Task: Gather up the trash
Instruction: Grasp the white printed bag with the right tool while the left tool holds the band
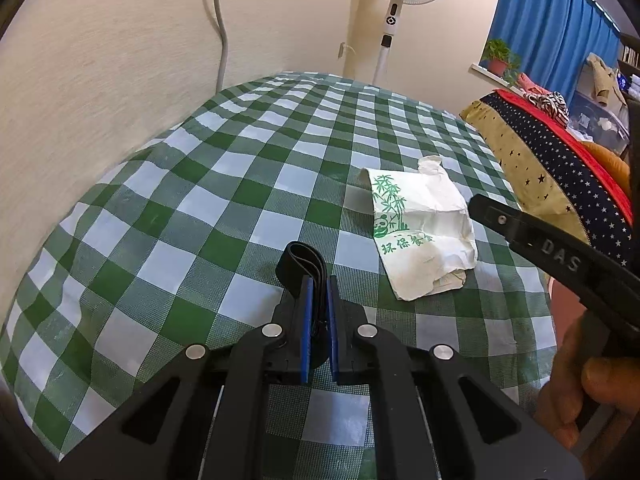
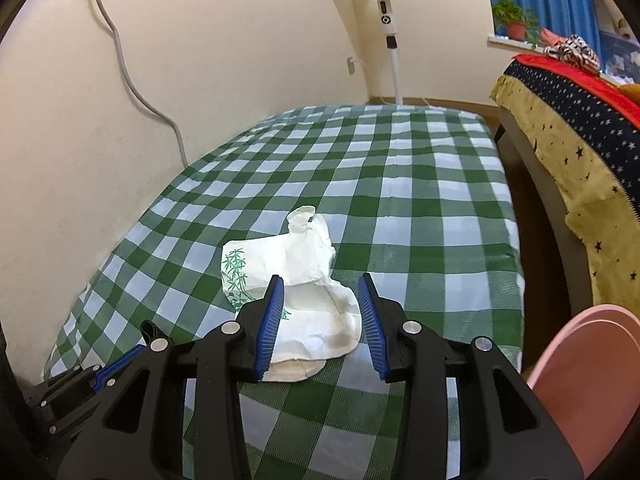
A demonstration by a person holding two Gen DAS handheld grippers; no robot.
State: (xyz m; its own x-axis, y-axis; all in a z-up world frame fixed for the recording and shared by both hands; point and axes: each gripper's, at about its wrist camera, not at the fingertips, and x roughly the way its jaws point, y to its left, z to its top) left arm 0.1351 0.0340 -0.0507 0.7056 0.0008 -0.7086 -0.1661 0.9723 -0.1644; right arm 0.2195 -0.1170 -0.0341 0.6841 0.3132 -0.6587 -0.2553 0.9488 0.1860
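Observation:
A crumpled white paper bag (image 1: 420, 232) printed with green bamboo and a panda lies on the green-checked tablecloth (image 1: 200, 208). My left gripper (image 1: 318, 286) is shut on a folded black strap (image 1: 302, 262) just above the cloth, left of the bag. One finger (image 1: 528, 232) of my right gripper reaches in from the right beside the bag. In the right wrist view my right gripper (image 2: 322, 294) stands open over the bag (image 2: 304, 264), one blue pad on each side and neither pressing on it. My left gripper (image 2: 136, 350) and the strap (image 2: 149, 330) show at the lower left.
The cream wall (image 1: 100, 80) with a grey cable (image 2: 132, 80) runs along the table's left. A standing fan (image 2: 384, 8) is behind the far edge. A bed with a star-patterned cover (image 2: 580, 128) is on the right, and a pink rounded container (image 2: 592, 380) sits low beside the table.

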